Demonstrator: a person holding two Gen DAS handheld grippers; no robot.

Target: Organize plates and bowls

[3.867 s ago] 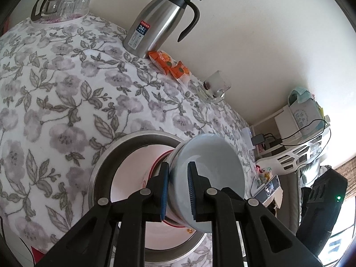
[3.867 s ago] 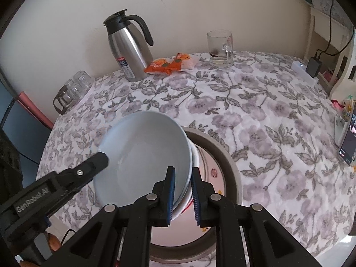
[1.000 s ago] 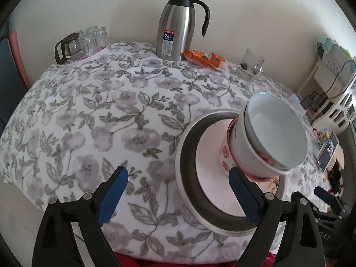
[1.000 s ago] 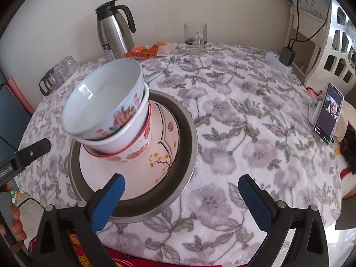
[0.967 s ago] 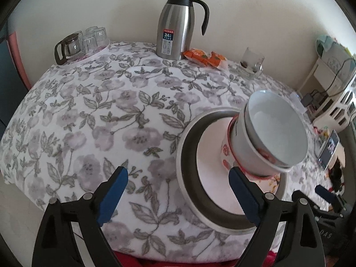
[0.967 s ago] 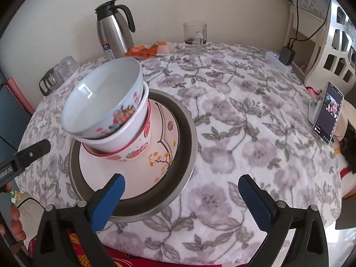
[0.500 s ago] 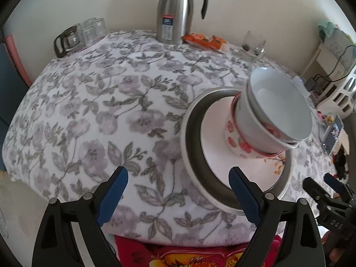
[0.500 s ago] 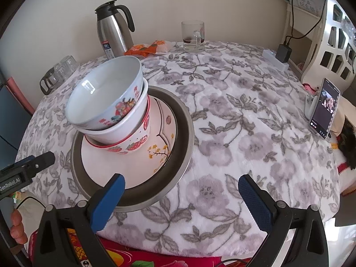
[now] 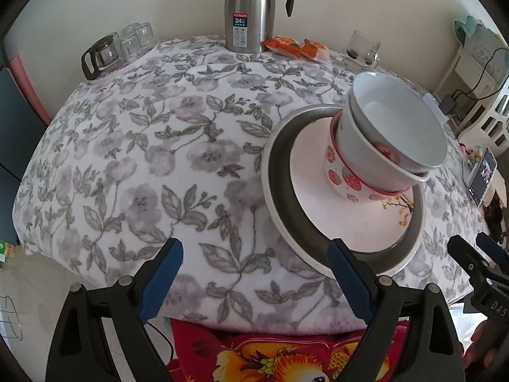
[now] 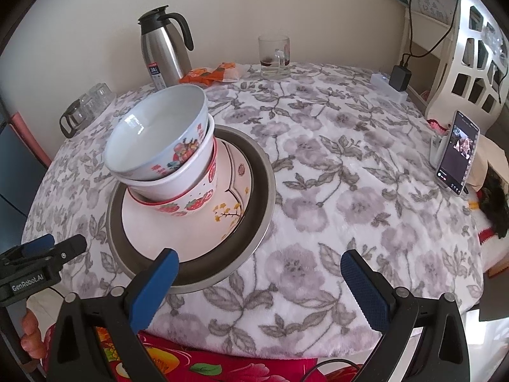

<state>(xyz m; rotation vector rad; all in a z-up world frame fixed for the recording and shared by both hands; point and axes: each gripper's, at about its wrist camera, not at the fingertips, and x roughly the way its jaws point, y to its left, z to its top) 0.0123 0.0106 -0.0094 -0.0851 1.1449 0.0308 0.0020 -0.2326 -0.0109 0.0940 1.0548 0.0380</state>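
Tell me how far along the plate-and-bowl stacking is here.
Looks essentially done: the top bowl sits tilted in the strawberry bowl, on the white plate inside the metal basin. Nothing is in hand; left gripper and right gripper are open and empty. Possibly left: levelling the top bowl.

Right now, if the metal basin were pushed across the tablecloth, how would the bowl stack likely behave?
The top bowl sits tilted in the strawberry bowl, so it would probably rock or slip. They look glazed, likely slippery and breakable. The metal basin may drag on the fuzzy tablecloth.
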